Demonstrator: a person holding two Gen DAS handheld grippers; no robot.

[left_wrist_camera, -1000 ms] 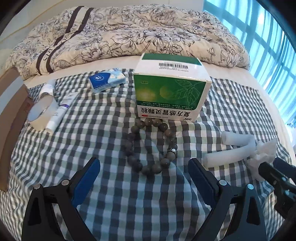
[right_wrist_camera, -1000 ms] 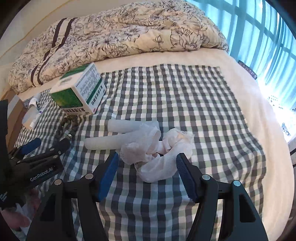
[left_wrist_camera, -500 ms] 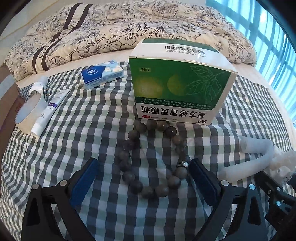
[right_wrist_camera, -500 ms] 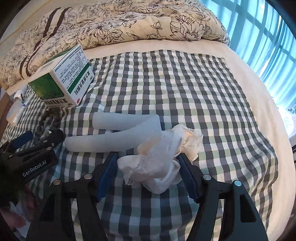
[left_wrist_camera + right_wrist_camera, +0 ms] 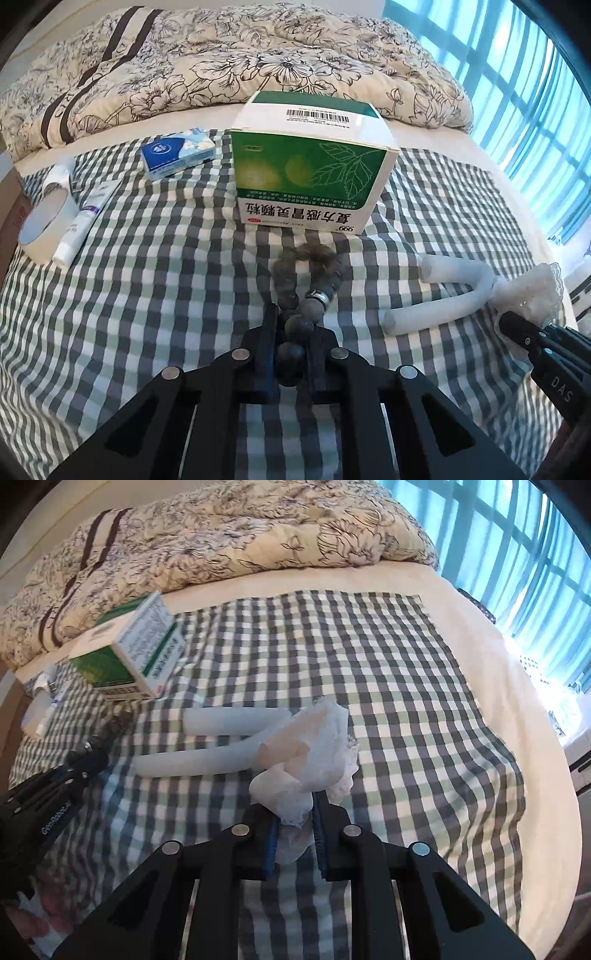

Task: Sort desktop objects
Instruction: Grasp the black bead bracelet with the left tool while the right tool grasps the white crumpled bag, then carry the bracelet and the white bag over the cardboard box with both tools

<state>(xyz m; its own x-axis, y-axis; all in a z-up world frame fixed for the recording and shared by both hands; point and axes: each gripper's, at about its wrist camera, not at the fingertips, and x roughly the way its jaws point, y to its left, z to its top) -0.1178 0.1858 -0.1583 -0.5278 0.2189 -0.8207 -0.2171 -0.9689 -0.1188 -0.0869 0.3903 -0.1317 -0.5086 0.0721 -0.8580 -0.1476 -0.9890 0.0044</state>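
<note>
Since the earlier frames both pairs of jaws have closed: they stood wide apart around their targets and now pinch them. At the bottom centre of the left wrist view, the left hand-held gripper (image 5: 291,343) is clamped on the near beads of the bracelet (image 5: 306,284), whose far loop trails up the checked cloth (image 5: 147,295) toward the green medicine box (image 5: 314,173). At the bottom centre of the right wrist view, the right hand-held gripper (image 5: 295,830) squeezes the near edge of the white netting (image 5: 314,753), which is bunched against the bent foam tube (image 5: 221,746).

To do this step well, I would lift both slowly and straight up. The bracelet's loose end lies just beside the box and may drag on it, so it should clear the cloth before any sideways travel. The netting looks tangled with the tube, so a gentle pull would show whether both come together.

Farther off, at the left edge of the left view, lie a tape roll (image 5: 44,229), a small tube (image 5: 81,225) and a blue tissue pack (image 5: 177,151); the quilt (image 5: 221,66) fills the top.
</note>
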